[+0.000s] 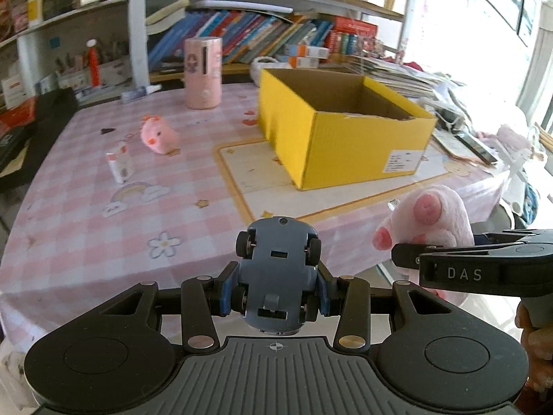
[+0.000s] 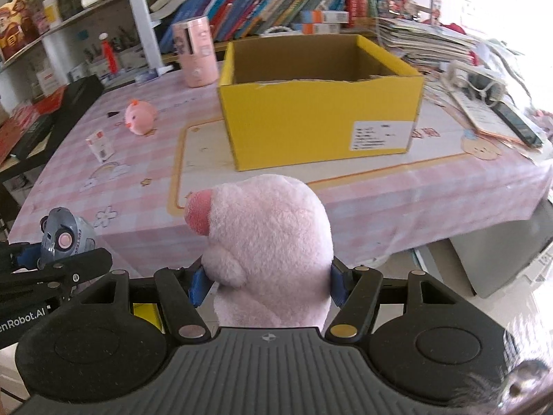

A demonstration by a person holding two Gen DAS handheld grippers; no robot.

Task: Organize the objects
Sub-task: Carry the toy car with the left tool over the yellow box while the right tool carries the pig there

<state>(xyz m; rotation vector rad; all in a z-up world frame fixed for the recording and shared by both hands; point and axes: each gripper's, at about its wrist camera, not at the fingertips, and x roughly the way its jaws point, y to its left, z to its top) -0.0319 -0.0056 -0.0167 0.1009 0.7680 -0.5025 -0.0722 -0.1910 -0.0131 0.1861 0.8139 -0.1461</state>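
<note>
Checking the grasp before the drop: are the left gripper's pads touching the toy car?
Touching. The left wrist view shows the blue pads of the left gripper pressed against both sides of the grey toy car, held above the table edge.

A table under a pink checked cloth (image 1: 86, 242) fills the foreground. Behind its far edge, a row of leaning books (image 1: 249, 34) sits on a shelf. At the table's far right corner lies a stack of papers (image 2: 425, 38). Near the right edge rests what looks like a dark phone (image 2: 518, 124).
</note>
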